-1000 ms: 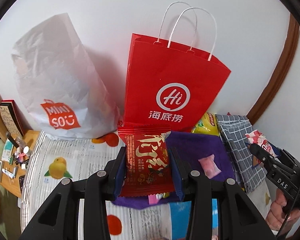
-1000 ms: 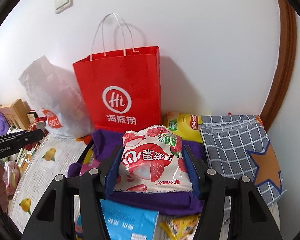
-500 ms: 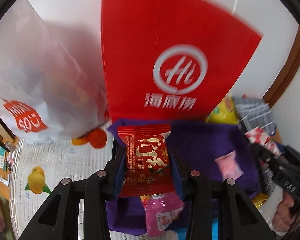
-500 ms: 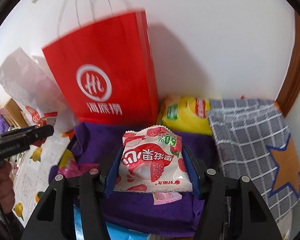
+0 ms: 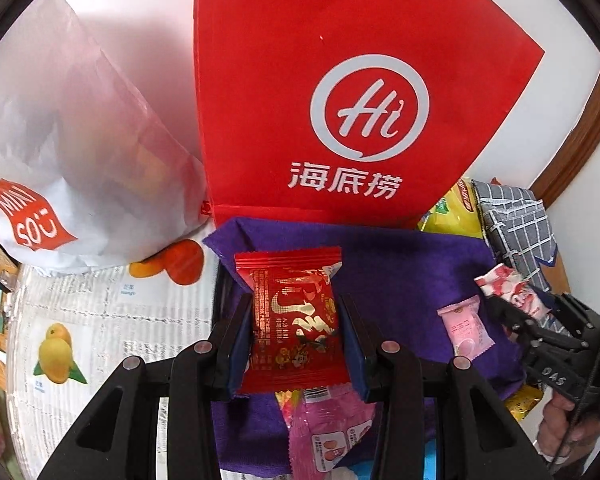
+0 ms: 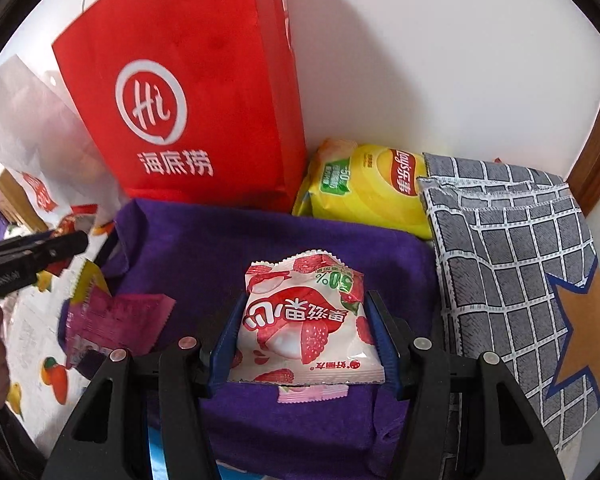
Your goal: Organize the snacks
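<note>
Left wrist view: your left tool (image 5: 296, 334) is clamping a red foil snack packet (image 5: 294, 320) between both blue-padded fingers (image 5: 240, 340), packet upright at lower centre of the frame, gold lettering facing the lens. It is hanging over a purple cloth (image 5: 400, 264) that is filling the middle band. A pink packet (image 5: 328, 424) is lying on the cloth just below the clamped one, at the bottom centre. A small pale pink candy (image 5: 466, 326) is sitting on the cloth toward the right. The red paper bag (image 5: 356, 88) with the white "Hi" logo is standing upright behind the cloth, taking up the upper centre. A white plastic bag (image 5: 72, 140) is slumping at the upper left, touching the red bag's left edge. A fruit-printed sheet (image 5: 100, 320) is covering the bench at the lower left.

Your right tool (image 5: 512, 308) is showing at the right edge of this view, with a pink-and-white packet pinched in it.

Right wrist view: your right tool (image 6: 308, 336) is gripping a strawberry snack packet (image 6: 306, 332), white and pink, at lower centre, over the same purple cloth (image 6: 260, 248). A yellow chip bag (image 6: 372, 188) is lying behind the cloth, just right of the red paper bag (image 6: 188, 92). A grey checked cloth pouch (image 6: 512, 264) with an orange star is lying at the right, beside the purple cloth. A magenta packet (image 6: 112, 320) is resting at the cloth's left edge. Your left tool (image 6: 32, 256) is poking in from the left edge; its grip is not readable from here.
</note>
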